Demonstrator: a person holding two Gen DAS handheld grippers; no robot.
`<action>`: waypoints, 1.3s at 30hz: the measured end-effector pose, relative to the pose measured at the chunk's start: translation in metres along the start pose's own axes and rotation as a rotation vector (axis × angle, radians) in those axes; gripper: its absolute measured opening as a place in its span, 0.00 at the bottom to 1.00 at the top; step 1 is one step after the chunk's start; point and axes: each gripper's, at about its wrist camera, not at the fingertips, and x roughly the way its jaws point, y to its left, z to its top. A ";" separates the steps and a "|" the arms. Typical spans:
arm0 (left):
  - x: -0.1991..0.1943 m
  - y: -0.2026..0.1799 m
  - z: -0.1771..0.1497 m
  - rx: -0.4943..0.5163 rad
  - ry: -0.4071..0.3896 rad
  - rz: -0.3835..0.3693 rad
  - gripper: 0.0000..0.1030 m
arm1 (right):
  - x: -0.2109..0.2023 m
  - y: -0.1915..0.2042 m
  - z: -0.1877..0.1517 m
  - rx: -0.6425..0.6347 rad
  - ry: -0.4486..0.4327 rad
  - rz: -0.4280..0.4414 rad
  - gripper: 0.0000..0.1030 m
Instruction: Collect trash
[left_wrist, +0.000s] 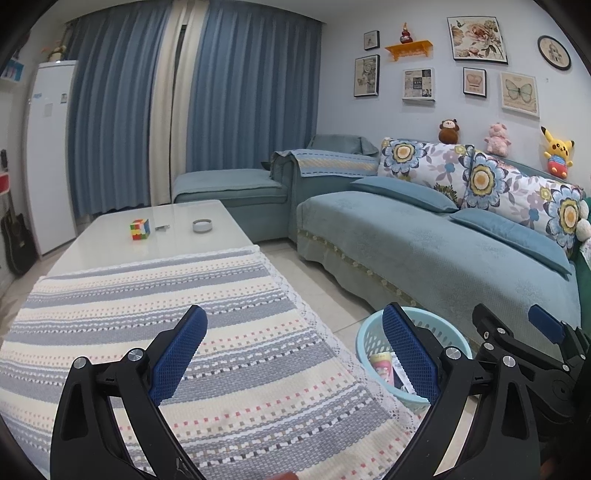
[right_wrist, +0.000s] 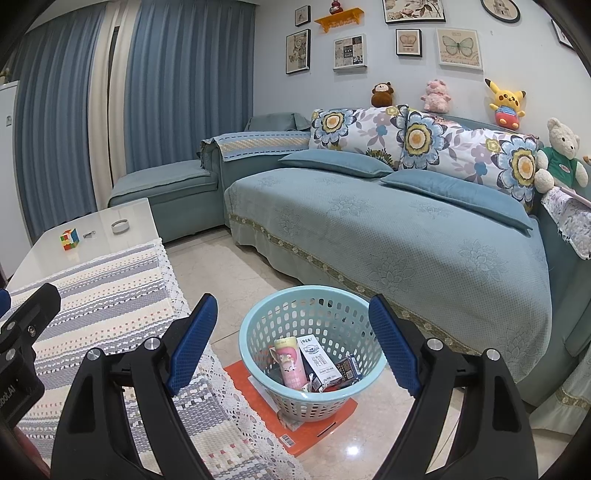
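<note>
A light blue perforated basket (right_wrist: 258, 314) stands on the floor between the table and the sofa, on an orange flat item (right_wrist: 314, 424). Inside it lie a pink carton (right_wrist: 291, 363), a white milk carton (right_wrist: 319, 360) and small dark packets (right_wrist: 349, 367). My right gripper (right_wrist: 291, 339) is open and empty, held above the basket. My left gripper (left_wrist: 295, 354) is open and empty over the striped cloth (left_wrist: 147, 314) at the table's right edge. The basket shows in the left wrist view (left_wrist: 369, 336), partly hidden by a finger. The right gripper also shows in the left wrist view (left_wrist: 517, 325).
A white coffee table (left_wrist: 110, 243) carries a puzzle cube (left_wrist: 139, 229), a small metal item (left_wrist: 161, 227) and a round grey dish (left_wrist: 202, 225). A blue sofa (right_wrist: 406, 236) with floral cushions and soft toys runs along the right. Tiled floor (right_wrist: 221, 266) lies between.
</note>
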 end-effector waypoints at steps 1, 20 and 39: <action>0.000 0.001 0.000 -0.003 0.001 0.003 0.90 | 0.000 -0.001 -0.001 0.001 0.001 -0.001 0.77; -0.001 -0.006 0.002 0.035 0.001 0.059 0.90 | 0.000 -0.004 -0.003 -0.004 0.002 -0.002 0.77; -0.001 -0.006 0.002 0.047 -0.001 0.065 0.90 | 0.000 -0.006 -0.003 -0.003 0.002 -0.006 0.77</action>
